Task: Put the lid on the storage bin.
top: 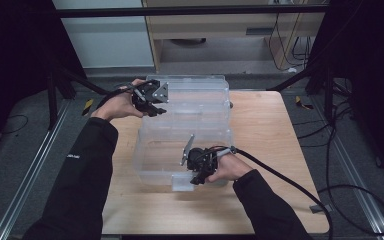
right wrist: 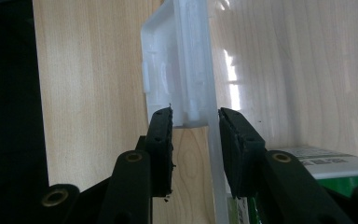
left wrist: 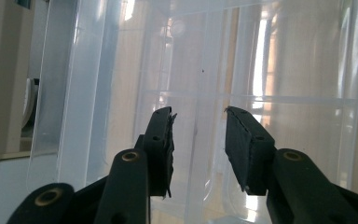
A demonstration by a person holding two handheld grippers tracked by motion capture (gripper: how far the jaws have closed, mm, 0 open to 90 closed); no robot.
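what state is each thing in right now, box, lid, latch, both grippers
clear plastic box: open, upright on the table
lid: swung back behind the box
front latch: unfastened, between the right gripper's fingers
left gripper: at the lid, open
right gripper: astride the front wall, contact unclear

Both forearms, in dark sleeves, extend from the near edge. The left hand (top: 122, 105) holds the left gripper (top: 153, 111) farther out, pointing right, jaws parted with a clear gap between the pads (left wrist: 161, 140). The right hand (top: 232, 167) holds the right gripper (top: 196, 180) nearer, pointing left, jaws partly closed.
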